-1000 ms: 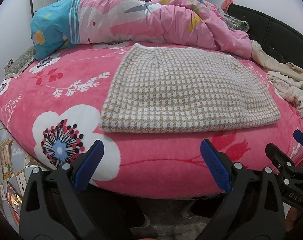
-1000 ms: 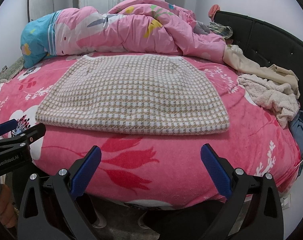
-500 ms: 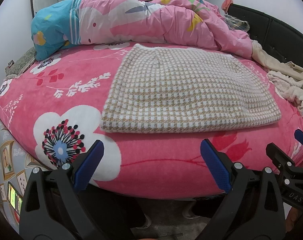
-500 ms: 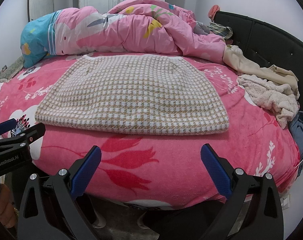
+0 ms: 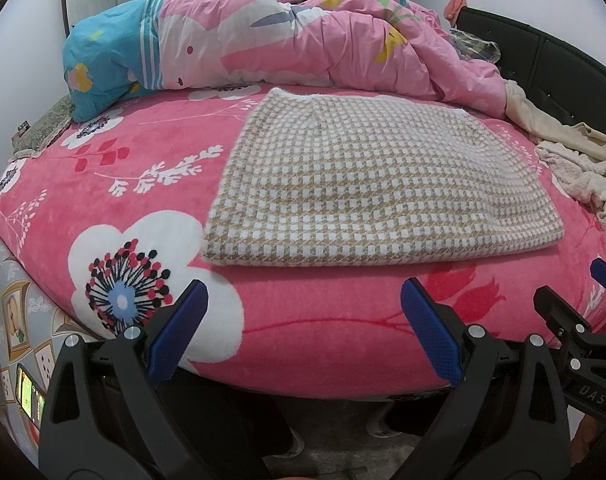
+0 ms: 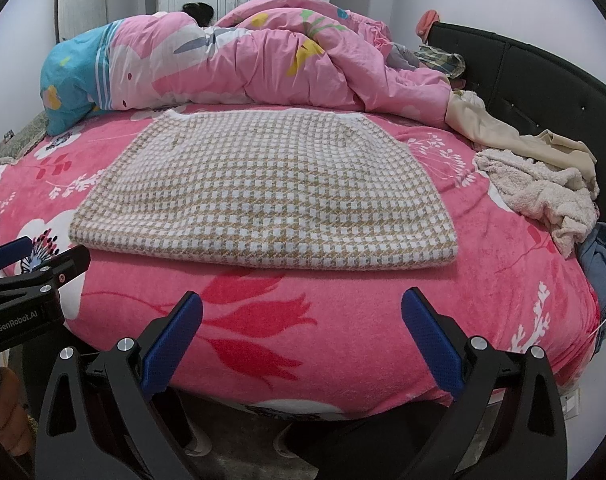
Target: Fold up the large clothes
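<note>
A folded beige-and-white checked garment (image 5: 367, 184) (image 6: 271, 192) lies flat on the pink flowered bedspread (image 5: 143, 184) (image 6: 263, 320). My left gripper (image 5: 303, 328) hangs open off the bed's near edge, below the garment's left half, holding nothing. My right gripper (image 6: 301, 328) is open too, off the same edge below the garment's right half, and empty. Each gripper shows at the side of the other's view: the right gripper (image 5: 591, 292) at the right edge, the left gripper (image 6: 39, 256) at the left edge.
A pink and blue quilt (image 5: 263, 48) (image 6: 243, 64) is bunched along the far side of the bed. Cream and beige clothes (image 5: 583, 168) (image 6: 543, 188) are heaped at the right, by the black headboard (image 6: 543, 80). The floor (image 6: 239, 440) lies below the grippers.
Both views have risen very slightly; dark hair now shows above the quilt. The garment lies as before and both grippers stay open.
</note>
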The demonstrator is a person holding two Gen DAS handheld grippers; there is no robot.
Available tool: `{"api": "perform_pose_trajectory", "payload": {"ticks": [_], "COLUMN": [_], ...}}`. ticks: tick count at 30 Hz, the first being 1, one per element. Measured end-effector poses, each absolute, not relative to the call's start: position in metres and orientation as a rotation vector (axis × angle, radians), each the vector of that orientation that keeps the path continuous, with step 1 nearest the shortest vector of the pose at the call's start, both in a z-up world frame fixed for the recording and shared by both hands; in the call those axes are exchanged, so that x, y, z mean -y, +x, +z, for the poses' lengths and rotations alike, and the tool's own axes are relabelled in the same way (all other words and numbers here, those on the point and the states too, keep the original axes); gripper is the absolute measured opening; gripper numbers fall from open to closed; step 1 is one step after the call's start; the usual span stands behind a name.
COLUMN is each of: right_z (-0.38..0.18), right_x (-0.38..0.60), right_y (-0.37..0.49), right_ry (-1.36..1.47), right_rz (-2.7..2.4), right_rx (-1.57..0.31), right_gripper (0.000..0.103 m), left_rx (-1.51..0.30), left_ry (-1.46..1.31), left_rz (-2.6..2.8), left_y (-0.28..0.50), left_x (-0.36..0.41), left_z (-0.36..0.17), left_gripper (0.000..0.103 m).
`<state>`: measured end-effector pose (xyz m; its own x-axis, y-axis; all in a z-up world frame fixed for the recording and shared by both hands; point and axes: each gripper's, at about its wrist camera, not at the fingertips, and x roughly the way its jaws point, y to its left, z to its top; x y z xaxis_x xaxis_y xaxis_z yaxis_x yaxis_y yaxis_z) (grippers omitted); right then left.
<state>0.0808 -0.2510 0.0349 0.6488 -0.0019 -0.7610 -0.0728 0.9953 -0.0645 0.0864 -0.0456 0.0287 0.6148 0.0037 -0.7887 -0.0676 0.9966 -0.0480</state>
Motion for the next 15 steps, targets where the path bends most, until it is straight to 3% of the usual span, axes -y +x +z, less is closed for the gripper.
{"api": "perform_pose_trajectory", "payload": {"ticks": [15], "right_z": [0.0359], "right_x": [0.2519], "right_y": [0.0816], "right_ry": [-0.094], "right_rz": [0.040], "right_rx": [-0.863], "right_gripper": [0.097], "left_rx": [-0.907], "left_ry": [-0.074], "left_rz": [0.044], "left_y": [0.0862], "left_x": [0.0460], "left_z": [0.0289], "left_gripper": [0.094]}}
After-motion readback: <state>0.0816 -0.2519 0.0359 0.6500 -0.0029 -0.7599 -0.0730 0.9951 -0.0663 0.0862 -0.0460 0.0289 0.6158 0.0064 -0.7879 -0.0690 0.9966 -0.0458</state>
